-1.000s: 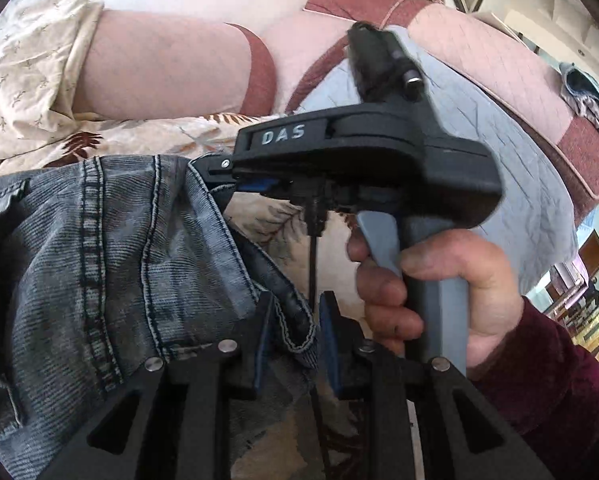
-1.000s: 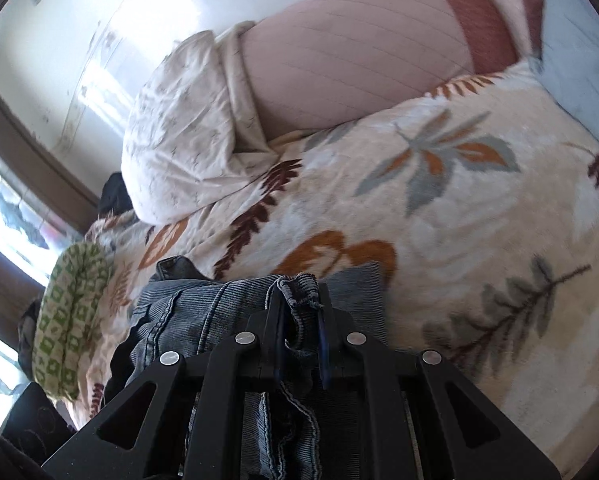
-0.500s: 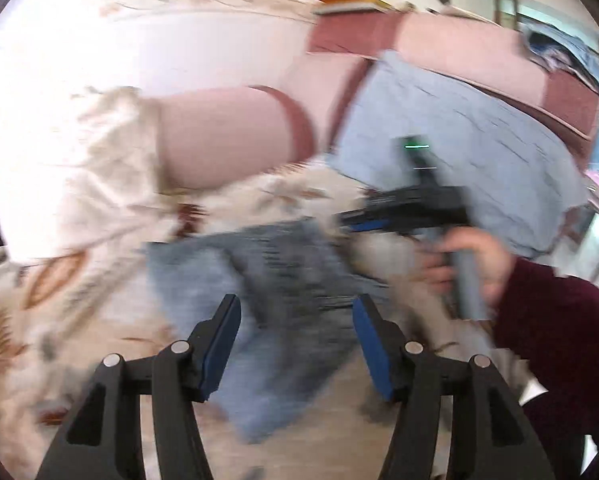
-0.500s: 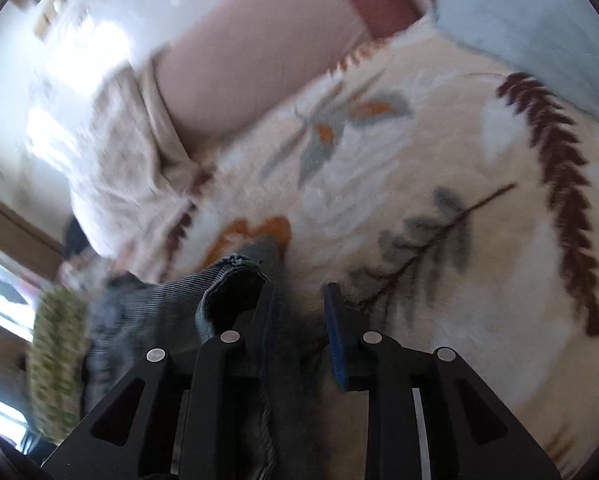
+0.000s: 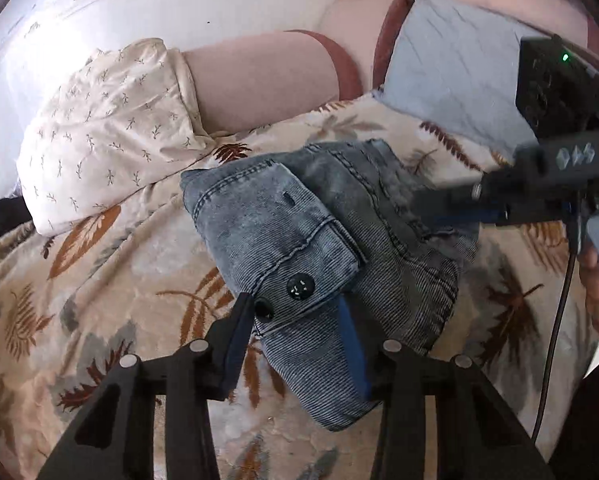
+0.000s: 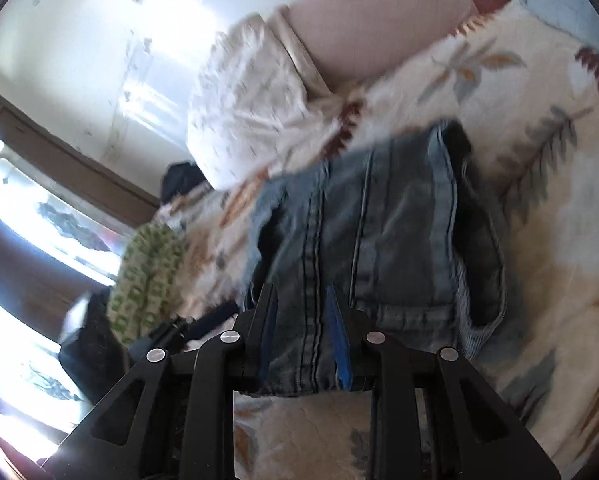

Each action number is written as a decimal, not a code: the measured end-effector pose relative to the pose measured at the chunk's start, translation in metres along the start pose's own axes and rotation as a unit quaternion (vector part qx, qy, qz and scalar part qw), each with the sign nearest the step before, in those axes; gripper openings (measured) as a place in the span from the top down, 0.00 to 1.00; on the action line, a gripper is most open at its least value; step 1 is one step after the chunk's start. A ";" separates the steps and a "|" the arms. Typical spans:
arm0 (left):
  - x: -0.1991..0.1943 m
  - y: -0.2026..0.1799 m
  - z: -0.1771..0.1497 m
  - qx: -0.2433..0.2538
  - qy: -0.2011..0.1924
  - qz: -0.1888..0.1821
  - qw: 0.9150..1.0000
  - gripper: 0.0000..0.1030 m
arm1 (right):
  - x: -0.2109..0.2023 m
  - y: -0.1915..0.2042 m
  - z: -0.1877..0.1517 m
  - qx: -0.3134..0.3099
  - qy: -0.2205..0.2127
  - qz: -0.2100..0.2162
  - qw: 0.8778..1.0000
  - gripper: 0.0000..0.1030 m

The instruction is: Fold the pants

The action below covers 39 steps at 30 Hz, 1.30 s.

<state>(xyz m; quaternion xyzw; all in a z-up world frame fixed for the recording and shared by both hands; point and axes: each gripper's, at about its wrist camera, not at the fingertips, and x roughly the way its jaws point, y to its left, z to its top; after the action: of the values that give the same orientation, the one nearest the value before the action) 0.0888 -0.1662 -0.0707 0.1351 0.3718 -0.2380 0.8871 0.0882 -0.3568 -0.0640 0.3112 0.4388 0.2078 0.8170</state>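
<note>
Plush leaf-print bedspread (image 5: 147,280) carries ribbed grey-blue denim pants (image 5: 299,240), folded into a lumpy wad w/ buttoned flap. Left hand-held gripper (image 5: 295,328) open above it; right hand-held gripper (image 6: 301,332) also spread, straddling a stitched seam.

Black tongs (image 5: 295,320), blue pads (image 5: 349,340)
</note>
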 end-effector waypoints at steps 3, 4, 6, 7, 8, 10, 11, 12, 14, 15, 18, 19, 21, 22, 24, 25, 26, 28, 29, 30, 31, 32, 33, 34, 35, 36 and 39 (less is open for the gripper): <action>0.010 -0.005 -0.001 0.004 0.022 0.011 1.000 0.56 | 0.009 -0.029 -0.008 0.046 0.015 -0.040 0.998 0.76; 0.014 -0.007 -0.002 0.005 0.030 0.013 0.999 0.56 | 0.007 -0.041 -0.008 0.055 0.009 -0.063 0.996 0.79; 0.024 -0.012 -0.003 0.004 0.041 0.018 0.999 0.56 | -0.001 -0.066 -0.008 0.080 -0.005 -0.067 0.994 0.90; 0.029 -0.013 -0.003 0.000 0.043 0.017 0.999 0.56 | -0.004 -0.078 -0.008 0.101 -0.009 -0.055 0.993 0.93; 0.034 -0.013 -0.003 -0.002 0.044 0.020 0.999 0.56 | -0.005 -0.086 -0.008 0.116 -0.016 -0.051 0.992 0.93; 0.041 -0.012 -0.002 -0.009 0.051 0.023 0.998 0.56 | 0.000 -0.086 -0.007 0.114 -0.013 -0.059 0.992 0.93; 0.042 -0.009 -0.001 -0.020 0.054 0.019 0.998 0.55 | 0.003 -0.080 -0.007 0.103 -0.011 -0.073 0.992 0.92; 0.041 -0.007 0.000 -0.025 0.059 0.019 0.998 0.53 | 0.005 -0.071 -0.006 0.088 -0.009 -0.089 0.992 0.87; 0.036 0.001 0.002 -0.042 0.064 0.008 0.997 0.50 | 0.003 -0.057 -0.004 0.078 -0.014 -0.103 0.992 0.84; 0.029 0.008 0.002 -0.058 0.059 -0.002 0.997 0.50 | 0.000 -0.052 -0.002 0.077 -0.019 -0.100 0.992 0.81; 0.001 0.023 0.008 -0.078 0.021 -0.020 0.997 0.50 | -0.012 -0.034 0.002 0.059 -0.050 -0.082 0.994 0.77; -0.009 0.029 0.013 -0.074 0.003 -0.013 0.997 0.50 | -0.016 -0.028 0.001 0.053 -0.059 -0.073 0.994 0.74; -0.024 0.043 0.026 -0.069 -0.021 0.007 0.997 0.50 | -0.015 -0.019 -0.001 0.047 -0.058 -0.054 0.996 0.74; -0.027 0.052 0.033 -0.072 -0.027 0.018 0.997 0.50 | -0.011 -0.011 -0.004 0.036 -0.048 -0.052 0.997 0.74; -0.026 0.070 0.047 -0.080 -0.029 0.036 0.996 0.50 | -0.002 0.003 -0.008 0.008 -0.039 -0.063 0.997 0.74; -0.021 0.077 0.054 -0.083 -0.027 0.046 0.995 0.50 | 0.004 0.009 -0.011 -0.004 -0.032 -0.066 0.997 0.74; -0.015 0.082 0.059 -0.085 -0.024 0.049 0.995 0.50 | 0.008 0.014 -0.014 -0.013 -0.027 -0.065 0.997 0.74; 0.000 0.084 0.068 -0.082 -0.013 0.049 0.995 0.50 | 0.015 0.021 -0.022 -0.021 -0.024 -0.065 0.997 0.74; 0.009 0.080 0.073 -0.078 -0.007 0.051 0.996 0.50 | 0.018 0.024 -0.025 -0.025 -0.023 -0.066 0.997 0.74; 0.017 0.076 0.076 -0.072 -0.004 0.053 0.996 0.50 | 0.023 0.027 -0.027 -0.029 -0.017 -0.064 0.997 0.74; 0.023 0.071 0.078 -0.065 -0.004 0.052 0.996 0.50 | 0.028 0.030 -0.030 -0.031 -0.009 -0.060 0.998 0.74; 0.031 0.065 0.082 -0.058 -0.002 0.048 0.997 0.50 | 0.031 0.033 -0.033 -0.037 -0.005 -0.060 0.997 0.74; 0.036 0.061 0.084 -0.052 0.003 0.043 0.998 0.50 | 0.035 0.035 -0.035 -0.043 -0.001 -0.064 0.997 0.74; 0.044 0.055 0.087 -0.044 0.013 0.040 0.998 0.50 | 0.040 0.036 -0.037 -0.050 0.005 -0.067 0.997 0.74; 0.054 0.051 0.089 -0.035 0.024 0.045 0.998 0.50 | 0.042 0.035 -0.039 -0.051 0.011 -0.066 0.996 0.74; 0.063 0.048 0.090 -0.030 0.035 0.055 0.997 0.50 | 0.047 0.034 -0.041 -0.050 0.017 -0.066 0.996 0.73; 0.083 0.044 0.090 -0.025 0.052 0.070 0.996 0.47 | 0.055 0.025 -0.043 -0.039 0.025 -0.068 0.997 0.72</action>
<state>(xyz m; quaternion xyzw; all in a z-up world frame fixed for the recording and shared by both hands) 0.2162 -0.1926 -0.0668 0.1505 0.4129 -0.1588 0.8841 0.0791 -0.2915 -0.0971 0.2432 0.4708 0.1768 0.8294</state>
